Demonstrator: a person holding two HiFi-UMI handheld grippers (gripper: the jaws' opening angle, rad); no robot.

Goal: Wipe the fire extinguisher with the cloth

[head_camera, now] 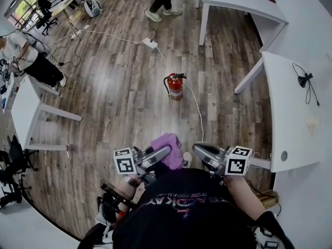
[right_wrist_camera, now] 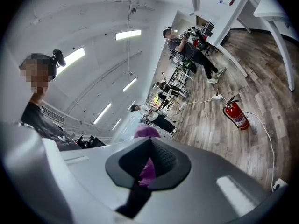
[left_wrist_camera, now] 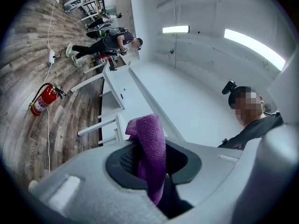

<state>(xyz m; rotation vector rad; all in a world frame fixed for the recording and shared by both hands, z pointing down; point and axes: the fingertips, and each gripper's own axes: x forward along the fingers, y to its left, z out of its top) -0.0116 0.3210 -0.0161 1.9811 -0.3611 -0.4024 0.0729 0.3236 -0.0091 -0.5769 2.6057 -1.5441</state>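
Note:
The red fire extinguisher (head_camera: 175, 85) stands upright on the wood floor, some way ahead of both grippers. It also shows small in the left gripper view (left_wrist_camera: 43, 99) and in the right gripper view (right_wrist_camera: 235, 114). My left gripper (head_camera: 165, 152) is shut on a purple cloth (head_camera: 167, 148), which sticks up between its dark pads (left_wrist_camera: 125, 160) as a folded strip (left_wrist_camera: 150, 143). My right gripper (head_camera: 199, 150) sits level beside it, a short gap to the right, its tips together and nothing held. In its own view (right_wrist_camera: 149, 141) the purple cloth (right_wrist_camera: 145, 132) shows just beyond the jaws.
A white cable (head_camera: 198, 113) runs past the extinguisher to a power strip (head_camera: 150, 43). White tables stand at the right (head_camera: 290, 113), the back (head_camera: 233, 4) and the left (head_camera: 23, 113). People (head_camera: 161, 1) stand farther back.

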